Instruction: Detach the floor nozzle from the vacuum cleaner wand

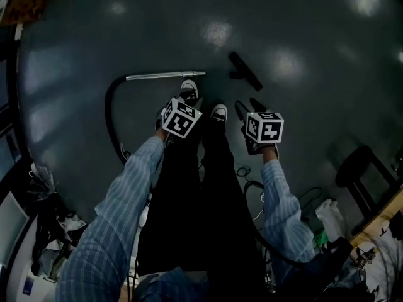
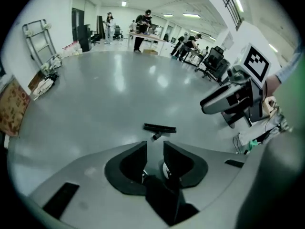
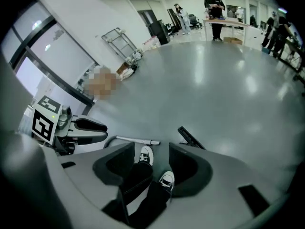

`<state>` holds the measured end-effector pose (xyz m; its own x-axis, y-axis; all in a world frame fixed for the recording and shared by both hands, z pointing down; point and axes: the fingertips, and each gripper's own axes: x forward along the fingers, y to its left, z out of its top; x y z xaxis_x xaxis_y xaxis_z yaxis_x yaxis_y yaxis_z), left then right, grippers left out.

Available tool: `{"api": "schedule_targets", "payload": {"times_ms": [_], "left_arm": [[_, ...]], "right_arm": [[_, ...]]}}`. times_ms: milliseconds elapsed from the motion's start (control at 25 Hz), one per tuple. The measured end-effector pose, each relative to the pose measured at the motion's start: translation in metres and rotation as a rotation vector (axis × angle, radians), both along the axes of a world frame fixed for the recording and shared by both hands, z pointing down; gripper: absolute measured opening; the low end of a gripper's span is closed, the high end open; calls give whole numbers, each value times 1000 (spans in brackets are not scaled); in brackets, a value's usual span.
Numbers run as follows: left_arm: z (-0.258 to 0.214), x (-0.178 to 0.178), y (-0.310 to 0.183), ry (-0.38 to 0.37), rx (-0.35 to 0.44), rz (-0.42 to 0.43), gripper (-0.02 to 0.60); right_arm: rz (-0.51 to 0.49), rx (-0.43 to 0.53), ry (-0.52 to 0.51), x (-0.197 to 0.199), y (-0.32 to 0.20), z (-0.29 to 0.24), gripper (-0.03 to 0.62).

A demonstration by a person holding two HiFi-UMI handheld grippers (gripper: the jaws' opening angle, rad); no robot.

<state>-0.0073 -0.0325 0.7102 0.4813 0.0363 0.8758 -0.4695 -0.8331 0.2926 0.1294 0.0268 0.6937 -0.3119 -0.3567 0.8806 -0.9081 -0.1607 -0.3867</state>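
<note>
The black floor nozzle (image 1: 245, 71) lies on the grey floor, apart from the silver wand (image 1: 165, 75), whose black hose (image 1: 112, 115) curves back toward me. Both grippers are held up over my shoes. In the head view my left gripper (image 1: 170, 111) is mostly hidden under its marker cube, and my right gripper (image 1: 250, 109) points toward the nozzle. In the left gripper view the left gripper (image 2: 155, 152) stands partly open and empty, with the nozzle (image 2: 160, 128) beyond it. The right gripper (image 3: 151, 156) is open and empty in its own view, with the wand (image 3: 136, 140) and nozzle (image 3: 191, 137) on the floor past it.
A dark stool (image 1: 362, 168) and cables (image 1: 252, 187) are at my right, and clutter (image 1: 50, 212) is at my left by the wall. Far off, people (image 2: 143, 20) stand at tables. A hand trolley (image 2: 40, 37) leans on the wall.
</note>
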Motion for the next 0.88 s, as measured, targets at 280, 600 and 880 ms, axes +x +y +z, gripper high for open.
{"api": "schedule_targets", "payload": {"times_ms": [280,600,880], "left_arm": [[-84,8,2,69,66,-156,104],[-189,28,14,184,111,-347,53],[-258,14,47,215,143,-370,29]], "right_arm": [[35,71,-34,-7,9,-75,232],[134,136,-40,21,36,-158,230],[90,163,-51,3,52,-218,230]]}}
